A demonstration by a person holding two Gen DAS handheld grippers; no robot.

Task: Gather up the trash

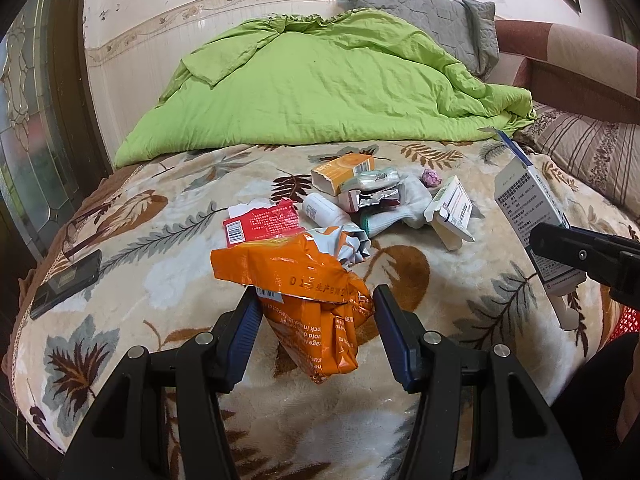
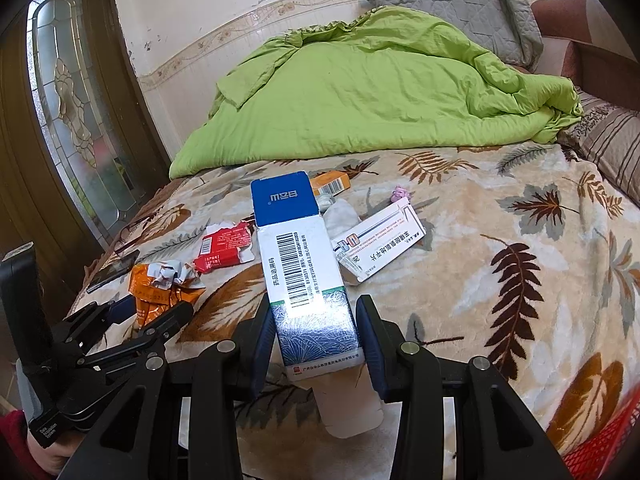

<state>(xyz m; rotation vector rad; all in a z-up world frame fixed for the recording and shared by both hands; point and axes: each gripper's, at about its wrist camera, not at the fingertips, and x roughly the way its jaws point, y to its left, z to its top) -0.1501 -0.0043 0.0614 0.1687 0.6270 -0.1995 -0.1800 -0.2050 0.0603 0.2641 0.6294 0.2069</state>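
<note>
Overhead, both packets (orange wrapper (image 1: pixel 308 292), blue-topped box (image 2: pixel 308 280)) hang gripped above the blanket (image 2: pixel 500 280).

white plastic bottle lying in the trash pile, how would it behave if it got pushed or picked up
The white bottle lies on its side, so a push would probably roll it, though the plush blanket may slow it. It looks rigid and likely light. Its smooth wall might slip.
</note>
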